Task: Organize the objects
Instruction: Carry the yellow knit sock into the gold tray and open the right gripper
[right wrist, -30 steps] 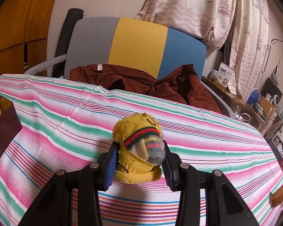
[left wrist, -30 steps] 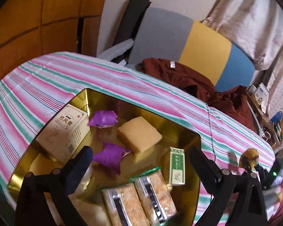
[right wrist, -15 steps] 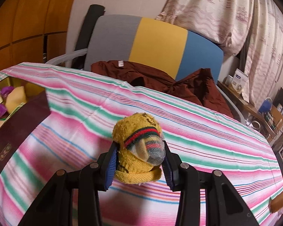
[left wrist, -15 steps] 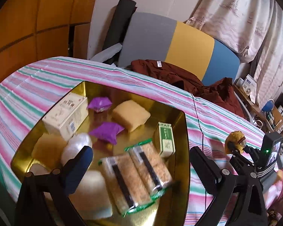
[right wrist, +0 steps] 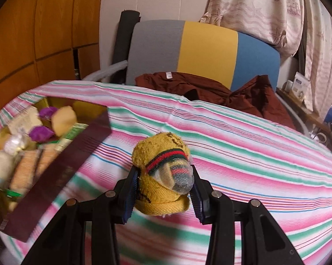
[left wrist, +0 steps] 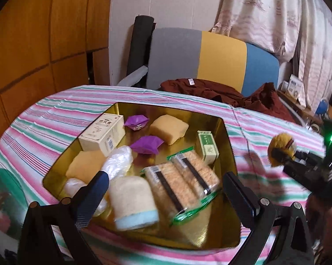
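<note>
Left wrist view looks down past the left claw (left wrist: 166,190), whose two fingers stand spread wide with nothing between them, hanging over the near end of a gold tray (left wrist: 228,145) that rests on the striped tabletop (left wrist: 55,119). Inside the tray lie a cream carton (left wrist: 103,135) at the far left, two purple packets (left wrist: 147,144), a tan sponge (left wrist: 168,129), a small green-and-white box (left wrist: 206,143) by the right wall, two cracker packs (left wrist: 181,182) side by side, a clear plastic wrap (left wrist: 119,161) and a rolled pale cloth with a blue edge (left wrist: 133,203) nearest the camera. To the right of the tray, above the tabletop, the right claw (left wrist: 283,154) shows blurred with a yellow knit toy (left wrist: 280,142) at its tip. Right wrist view shows that claw (right wrist: 163,190) pinching the yellow knit toy (right wrist: 163,170) between its blue-lined pads (right wrist: 130,190), the toy's red, green and black band facing the camera. The tray's dark outer wall (right wrist: 55,176) sits to the left of the toy, apart from it. Beyond the tabletop stands a chair with a grey, yellow and blue back (right wrist: 207,55), a maroon garment (right wrist: 210,90) draped on its seat.
</note>
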A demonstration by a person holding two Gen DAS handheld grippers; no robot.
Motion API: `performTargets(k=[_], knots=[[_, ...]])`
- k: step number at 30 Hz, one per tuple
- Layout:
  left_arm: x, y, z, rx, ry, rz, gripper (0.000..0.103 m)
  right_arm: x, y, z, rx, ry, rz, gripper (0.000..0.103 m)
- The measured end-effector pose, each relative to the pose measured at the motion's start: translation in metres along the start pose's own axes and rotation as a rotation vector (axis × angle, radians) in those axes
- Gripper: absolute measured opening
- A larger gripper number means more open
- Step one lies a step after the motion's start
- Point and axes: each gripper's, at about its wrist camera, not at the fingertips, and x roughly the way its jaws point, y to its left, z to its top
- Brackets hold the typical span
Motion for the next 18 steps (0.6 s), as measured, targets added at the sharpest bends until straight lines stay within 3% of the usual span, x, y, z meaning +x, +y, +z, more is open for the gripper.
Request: performTargets(k=[4,9,12,18], knots=[[-0.006,0.004,-0.007,-0.008,-0.016,0.022,0.103,-0.016,0.014,0.017,0.043,-0.029,0.102,0.043],[-0.012,0.007,-0.008,0.003,-0.035,0.057,0.103,-0.021,0.056,0.042,-0.012,-0.017,0.228,0.043],[-0.016,0.015,-0.008,-0.006,-0.045,0.079,0.103,-0.013,0.091,0.057,-0.069,0.033,0.308,0.043],[-0.012,0.037,-0.003,-0.060,-0.018,0.148,0.103,0.018,0.140,0.071,-0.154,0.159,0.334,0.043]])
